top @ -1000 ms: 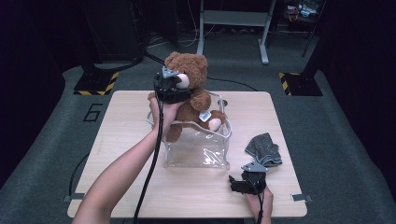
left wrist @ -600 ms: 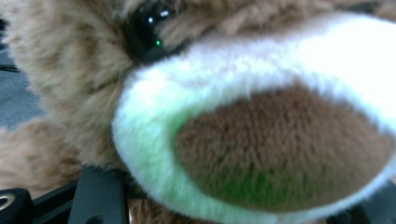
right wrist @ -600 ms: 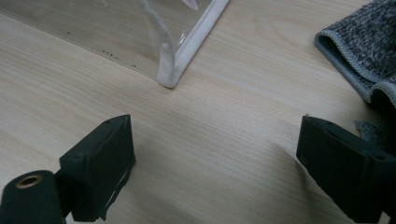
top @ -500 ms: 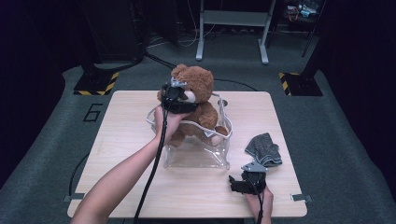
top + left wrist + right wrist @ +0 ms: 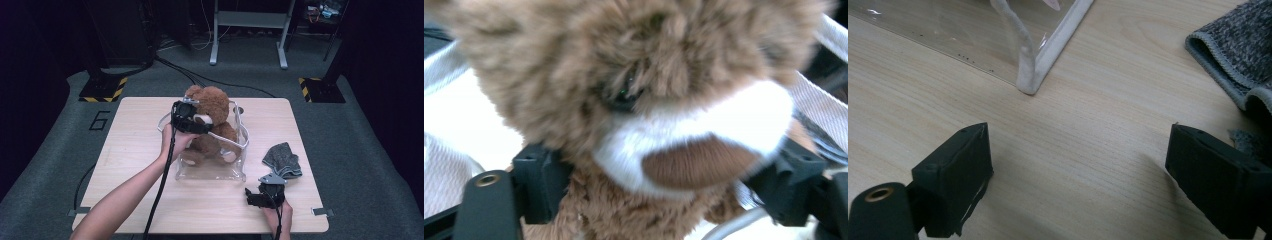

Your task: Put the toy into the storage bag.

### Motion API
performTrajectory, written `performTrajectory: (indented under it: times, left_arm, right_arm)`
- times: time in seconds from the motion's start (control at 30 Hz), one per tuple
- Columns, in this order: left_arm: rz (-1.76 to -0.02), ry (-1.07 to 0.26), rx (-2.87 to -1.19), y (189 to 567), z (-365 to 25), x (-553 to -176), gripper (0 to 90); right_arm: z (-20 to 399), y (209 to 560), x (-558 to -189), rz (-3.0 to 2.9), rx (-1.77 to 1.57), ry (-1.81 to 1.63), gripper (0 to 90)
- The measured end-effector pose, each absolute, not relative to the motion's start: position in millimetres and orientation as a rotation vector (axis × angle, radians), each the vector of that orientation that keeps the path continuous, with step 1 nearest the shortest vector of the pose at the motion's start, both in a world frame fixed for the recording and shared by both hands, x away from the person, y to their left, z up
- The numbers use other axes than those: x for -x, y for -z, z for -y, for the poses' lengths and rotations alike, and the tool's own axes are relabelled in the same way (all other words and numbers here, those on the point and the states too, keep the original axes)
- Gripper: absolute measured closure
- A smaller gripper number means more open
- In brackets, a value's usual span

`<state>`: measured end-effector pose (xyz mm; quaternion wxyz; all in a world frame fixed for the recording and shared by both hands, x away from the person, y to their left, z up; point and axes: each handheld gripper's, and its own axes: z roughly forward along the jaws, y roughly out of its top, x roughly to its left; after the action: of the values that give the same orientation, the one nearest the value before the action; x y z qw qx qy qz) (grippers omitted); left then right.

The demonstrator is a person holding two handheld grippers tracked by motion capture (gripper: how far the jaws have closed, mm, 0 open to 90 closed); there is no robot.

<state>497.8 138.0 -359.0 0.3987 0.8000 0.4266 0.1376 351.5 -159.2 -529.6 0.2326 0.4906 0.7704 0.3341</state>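
Observation:
A brown teddy bear [image 5: 215, 105] sits upright inside a clear plastic bag [image 5: 243, 145] with white trim at the middle of the table. My left gripper [image 5: 206, 128] reaches in from the left at the bear's neck. Seen from the left gripper view, the bear's face [image 5: 634, 75] is close up and its neck lies between the two jaws of that gripper [image 5: 664, 187]. These jaws have just been opening, and the fur only brushes them. My right gripper [image 5: 256, 198] rests open near the table's front edge, nothing between its jaws [image 5: 1078, 165].
A folded grey cloth [image 5: 283, 160] lies right of the bag, close to my right gripper, and its edge [image 5: 1238, 50] shows beside the right jaw. The bag's front corner [image 5: 1030, 82] stands just ahead of that gripper. The wooden table [image 5: 135, 135] has dark floor around it.
My left hand has lowered the bear from above the bag down into it. The left jaws have spread wider around the neck. The right gripper has stayed where it was.

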Motion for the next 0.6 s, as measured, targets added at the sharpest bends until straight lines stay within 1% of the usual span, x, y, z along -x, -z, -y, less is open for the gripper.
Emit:
performTrajectory:
  times: [0.1, 0.13, 0.2, 0.3, 0.5, 0.6]
  left_arm:
    - [-1.078, -0.331, -2.017, 359.7, -143.5, -493.2, 16.0]
    - [-1.068, -0.348, -2.005, 358.0, -145.8, -490.0, 14.5]
    - [-1.044, -0.384, -2.008, 353.4, -149.4, -485.2, 14.3]
    - [-1.025, -0.399, -1.993, 346.4, -156.7, -476.6, 13.8]
    - [-1.009, -0.372, -1.986, 342.1, -177.6, -460.0, 12.9]
    - [-0.999, -0.395, -1.971, 340.4, -189.1, -449.1, 12.4]
  right_arm:
    - [159.2, 529.7, -351.5, -2.117, -1.346, -0.919, 10.4]
    - [159.5, 529.7, -351.5, -2.12, -1.341, -0.917, 10.3]
    - [159.6, 529.5, -351.6, -2.116, -1.343, -0.912, 10.3]
    - [159.3, 529.5, -351.4, -2.117, -1.347, -0.917, 10.2]
    - [159.3, 529.2, -351.3, -2.118, -1.356, -0.923, 10.1]
    - [159.1, 529.2, -351.3, -2.117, -1.357, -0.923, 9.9]
